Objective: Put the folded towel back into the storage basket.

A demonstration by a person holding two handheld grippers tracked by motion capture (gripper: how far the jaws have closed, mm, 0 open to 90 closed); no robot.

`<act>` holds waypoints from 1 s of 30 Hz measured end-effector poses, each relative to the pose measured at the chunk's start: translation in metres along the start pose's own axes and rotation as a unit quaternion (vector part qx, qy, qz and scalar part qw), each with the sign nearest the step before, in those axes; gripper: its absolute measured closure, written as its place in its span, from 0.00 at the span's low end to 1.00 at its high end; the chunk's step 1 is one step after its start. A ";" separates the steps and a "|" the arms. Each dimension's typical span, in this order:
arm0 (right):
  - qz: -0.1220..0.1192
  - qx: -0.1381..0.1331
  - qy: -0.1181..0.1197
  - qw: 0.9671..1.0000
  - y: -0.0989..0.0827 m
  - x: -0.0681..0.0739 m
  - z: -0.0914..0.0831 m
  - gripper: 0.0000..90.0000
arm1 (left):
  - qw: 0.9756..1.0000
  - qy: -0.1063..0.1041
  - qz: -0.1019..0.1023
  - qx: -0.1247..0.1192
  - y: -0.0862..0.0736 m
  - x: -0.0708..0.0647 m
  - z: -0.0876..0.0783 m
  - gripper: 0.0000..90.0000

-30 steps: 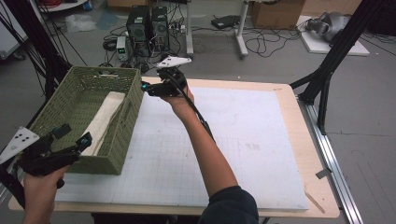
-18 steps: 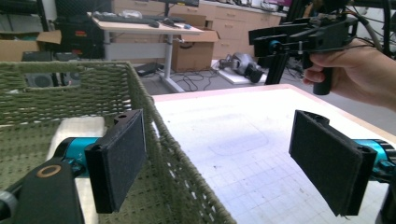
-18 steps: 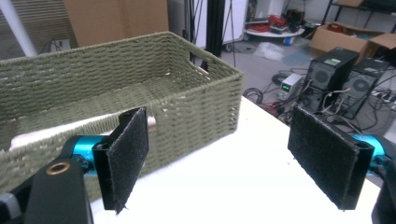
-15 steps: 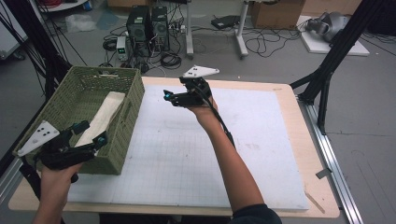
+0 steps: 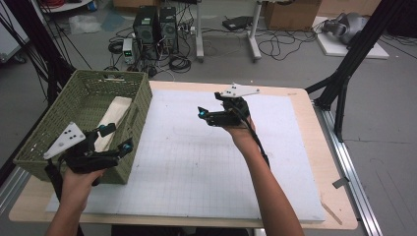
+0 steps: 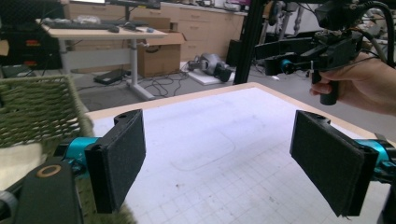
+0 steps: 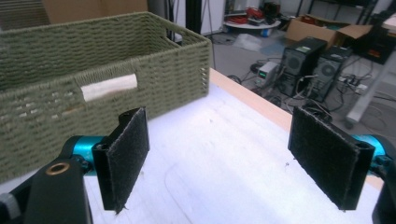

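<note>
A green woven basket (image 5: pixel 140 105) stands at the table's left end, with a folded cream cloth (image 5: pixel 115 113) lying inside. My left gripper (image 5: pixel 117 137) hovers at the basket's near right corner, open and empty. In the left gripper view its pads (image 6: pixel 116 163) stand wide apart over the mat, with the basket (image 6: pixel 37 107) to their left. My right gripper (image 5: pixel 206 104) is held above the mat's far middle, open and empty, jaws pointing left. The right gripper view looks toward the basket (image 7: pixel 93 60), and the cloth (image 7: pixel 109 86) shows through its handle slot.
A white gridded mat (image 5: pixel 196 162) covers most of the wooden table (image 5: pixel 339 196). Beyond the far edge, computer towers (image 5: pixel 155 24) and cables sit on the floor. Black stand legs (image 5: pixel 344 73) rise at the right. A hand with the right gripper (image 6: pixel 322 46) shows in the left gripper view.
The right gripper has drawn away from the basket's far corner, rightward and nearer, over the mat. The left gripper has shifted right along the basket's near side.
</note>
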State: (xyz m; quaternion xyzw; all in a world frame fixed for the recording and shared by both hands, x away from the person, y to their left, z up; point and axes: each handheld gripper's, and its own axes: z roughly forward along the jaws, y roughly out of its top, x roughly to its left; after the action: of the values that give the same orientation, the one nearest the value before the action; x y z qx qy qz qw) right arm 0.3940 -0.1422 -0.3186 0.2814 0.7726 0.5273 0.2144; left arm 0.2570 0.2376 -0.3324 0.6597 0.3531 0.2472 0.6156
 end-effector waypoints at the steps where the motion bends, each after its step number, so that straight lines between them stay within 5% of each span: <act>1: -0.003 0.003 -0.004 1.000 -0.002 0.000 -0.004 0.21 | 1.000 -0.010 0.004 -0.004 0.000 -0.003 0.005 0.21; 11: 0.006 -0.003 -0.038 0.999 -0.026 -0.006 -0.050 0.21 | 0.999 -0.041 0.007 0.004 -0.004 -0.016 0.030 0.20; 20: 0.022 0.002 -0.085 0.996 -0.066 -0.015 -0.097 0.22 | 0.997 -0.075 0.005 0.010 -0.008 -0.028 0.051 0.20; 30: 0.039 0.005 -0.114 0.993 -0.098 -0.016 -0.129 0.22 | 0.995 -0.091 0.012 0.025 -0.017 -0.039 0.071 0.20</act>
State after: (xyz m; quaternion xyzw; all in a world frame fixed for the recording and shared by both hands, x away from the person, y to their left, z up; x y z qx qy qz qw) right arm 0.3044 -0.2702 -0.3648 0.3705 0.7341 0.4961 0.2787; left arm 0.2840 0.1622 -0.3533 0.6988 0.2932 0.1847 0.6258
